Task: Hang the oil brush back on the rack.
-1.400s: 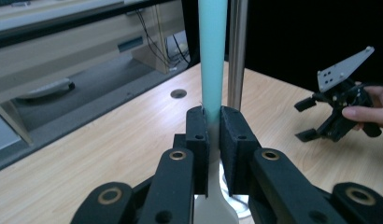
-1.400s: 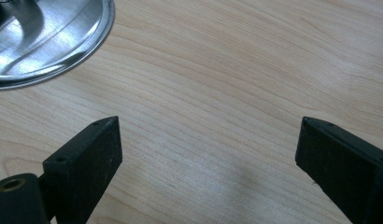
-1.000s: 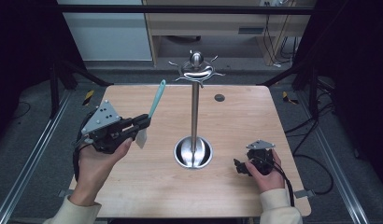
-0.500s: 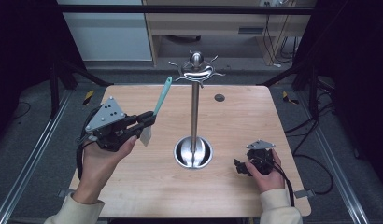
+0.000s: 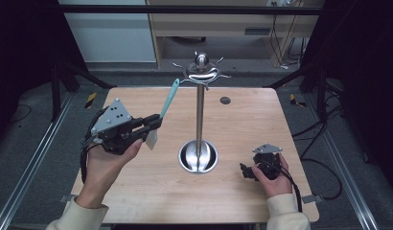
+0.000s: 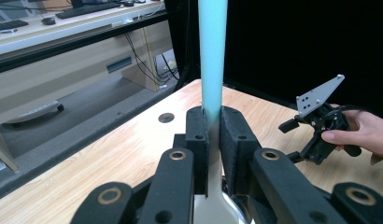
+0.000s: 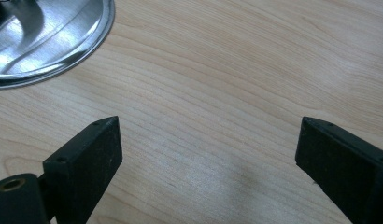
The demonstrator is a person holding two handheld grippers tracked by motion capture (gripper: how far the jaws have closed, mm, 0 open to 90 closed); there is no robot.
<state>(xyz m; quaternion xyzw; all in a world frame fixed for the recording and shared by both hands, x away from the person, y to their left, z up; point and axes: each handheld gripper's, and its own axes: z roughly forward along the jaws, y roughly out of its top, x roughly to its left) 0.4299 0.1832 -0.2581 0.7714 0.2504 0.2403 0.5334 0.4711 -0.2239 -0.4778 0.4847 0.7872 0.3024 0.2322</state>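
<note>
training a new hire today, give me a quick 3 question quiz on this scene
1. True or false: the left gripper is shut on the teal spatula.
2. The right gripper has its jaws: A) clamped on the stand, B) open over bare table, C) shut on a cable?
3. Fill in: the metal stand has its round base resting on the wooden ____.

Key: 1 true; 2 B; 3 table.
</note>
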